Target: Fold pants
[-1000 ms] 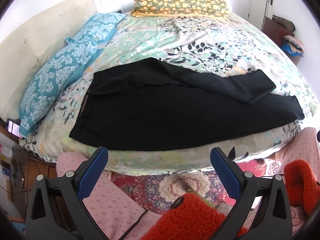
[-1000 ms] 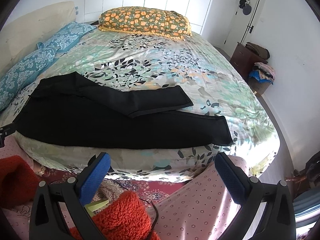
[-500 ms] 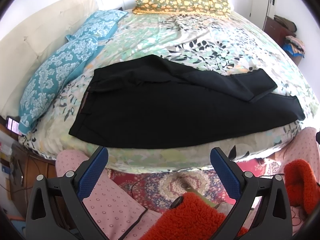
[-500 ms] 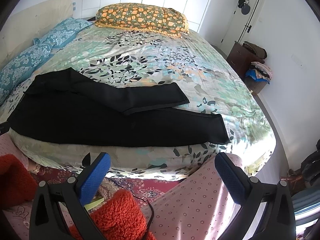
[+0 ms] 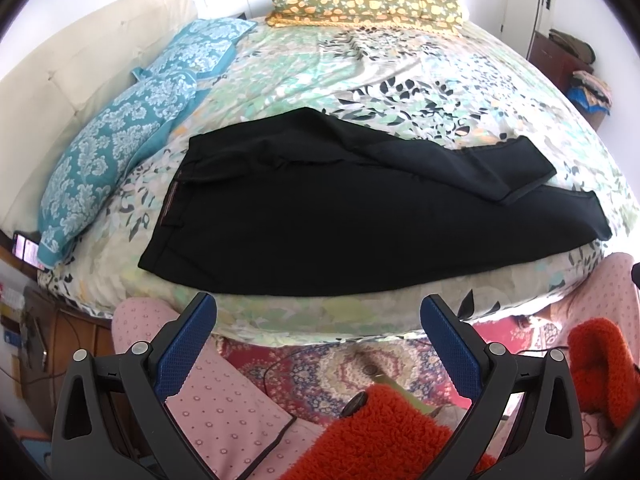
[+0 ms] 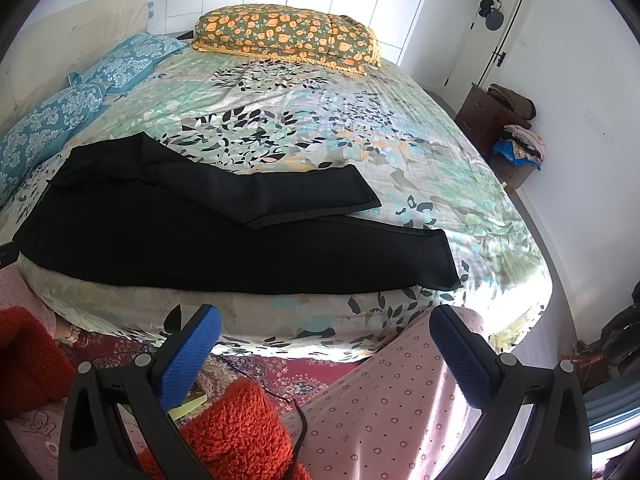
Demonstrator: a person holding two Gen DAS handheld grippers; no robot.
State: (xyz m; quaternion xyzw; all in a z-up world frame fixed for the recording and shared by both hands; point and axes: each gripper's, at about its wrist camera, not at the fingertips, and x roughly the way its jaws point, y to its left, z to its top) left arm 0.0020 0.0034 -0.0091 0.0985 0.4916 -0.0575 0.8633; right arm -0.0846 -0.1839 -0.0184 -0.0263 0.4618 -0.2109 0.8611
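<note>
Black pants lie flat along the near edge of the bed, waistband at the left, leg hems at the right. The far leg is splayed away from the near leg, its hem shorter. They also show in the right wrist view. My left gripper is open and empty, held off the bed's front edge, below the pants' middle. My right gripper is open and empty, off the bed edge below the near leg.
Two blue patterned pillows lie at the bed's left, an orange floral pillow at the far end. The person's pink-clad legs and red fuzzy slippers are below the grippers, over a patterned rug. A dresser stands at right.
Both grippers have risen slightly and moved closer to the bed, so the pants sit lower and larger in view. Jaws stay open; the pants have not moved.
</note>
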